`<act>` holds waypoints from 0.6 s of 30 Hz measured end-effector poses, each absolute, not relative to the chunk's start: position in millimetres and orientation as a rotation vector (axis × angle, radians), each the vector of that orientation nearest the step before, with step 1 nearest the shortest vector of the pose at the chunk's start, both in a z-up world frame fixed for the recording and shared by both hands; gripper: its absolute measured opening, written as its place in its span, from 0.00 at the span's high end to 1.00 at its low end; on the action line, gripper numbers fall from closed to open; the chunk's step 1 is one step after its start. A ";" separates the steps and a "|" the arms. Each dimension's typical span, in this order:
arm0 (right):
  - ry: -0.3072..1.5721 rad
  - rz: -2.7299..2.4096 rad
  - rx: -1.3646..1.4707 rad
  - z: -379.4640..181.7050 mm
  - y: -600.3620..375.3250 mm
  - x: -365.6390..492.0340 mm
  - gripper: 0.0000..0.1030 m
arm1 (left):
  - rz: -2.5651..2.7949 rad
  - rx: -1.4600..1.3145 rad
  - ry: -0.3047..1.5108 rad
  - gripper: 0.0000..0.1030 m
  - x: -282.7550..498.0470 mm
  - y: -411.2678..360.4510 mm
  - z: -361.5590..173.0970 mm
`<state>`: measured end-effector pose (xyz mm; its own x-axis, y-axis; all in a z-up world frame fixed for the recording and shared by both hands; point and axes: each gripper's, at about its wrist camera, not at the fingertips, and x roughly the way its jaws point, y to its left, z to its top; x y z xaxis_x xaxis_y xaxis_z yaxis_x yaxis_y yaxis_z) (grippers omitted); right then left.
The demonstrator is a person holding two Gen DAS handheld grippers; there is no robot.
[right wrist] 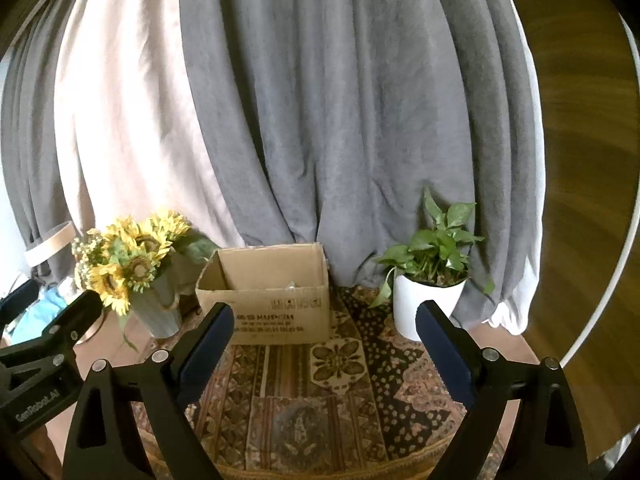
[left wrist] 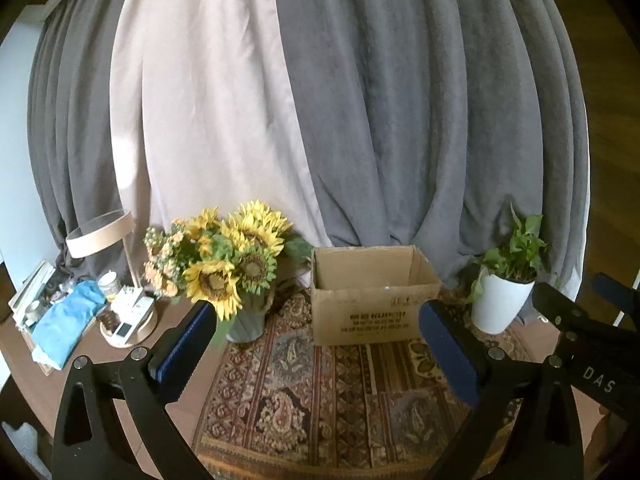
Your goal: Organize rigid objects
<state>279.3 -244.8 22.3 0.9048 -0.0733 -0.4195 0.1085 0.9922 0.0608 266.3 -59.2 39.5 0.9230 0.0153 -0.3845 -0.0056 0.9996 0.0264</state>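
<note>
Ahead of both spread grippers: 1 open cardboard box [left wrist: 374, 294].
Left gripper [left wrist: 316, 316] and right gripper [right wrist: 324, 316] hold nothing; the box looks light and stiff, best gripped by its rim.

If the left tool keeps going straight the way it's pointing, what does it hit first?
Probably the cardboard box: it sits ahead between the open left tool's fingers, beyond bare patterned rug. Depth is unclear in this fisheye view.

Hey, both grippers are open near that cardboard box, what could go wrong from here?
1. The sunflower vase stands close beside the cardboard box; a sideways swing of the left hand-held gripper could tip it.
2. The white plant pot sits near the right hand-held gripper and might get knocked.
</note>
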 end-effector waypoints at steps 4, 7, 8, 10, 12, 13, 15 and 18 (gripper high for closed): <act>0.423 -0.095 0.077 24.2 -246.9 261.7 0.09 | 0.010 0.025 0.398 0.00 249.4 -64.1 39.2; 0.420 -0.105 0.069 26.0 -249.3 245.4 0.09 | 0.016 0.025 0.390 0.00 234.7 -67.8 39.7; 0.420 -0.105 0.069 26.5 -249.7 242.2 0.09 | 0.015 0.023 0.386 0.00 228.0 -69.6 39.8; 0.419 -0.102 0.072 26.3 -251.8 232.6 0.09 | 0.012 0.022 0.382 0.00 218.6 -71.5 40.0; 0.421 -0.094 0.077 25.7 -254.2 223.7 0.09 | 0.012 0.023 0.382 0.00 211.6 -72.7 40.3; 0.422 -0.096 0.079 25.5 -255.3 218.5 0.09 | 0.016 0.025 0.378 0.00 206.3 -73.8 40.2; 0.419 -0.098 0.075 25.6 -256.3 211.4 0.09 | 0.013 0.026 0.376 0.00 199.0 -75.4 40.4; 0.416 -0.098 0.077 25.3 -258.2 198.3 0.09 | 0.003 0.028 0.375 0.00 188.6 -76.4 40.6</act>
<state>198.3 -258.2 25.3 0.9100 -0.0795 -0.4070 0.1109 0.9924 0.0540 188.6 -76.4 40.6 0.9305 0.0084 -0.3663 0.0019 0.9996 0.0278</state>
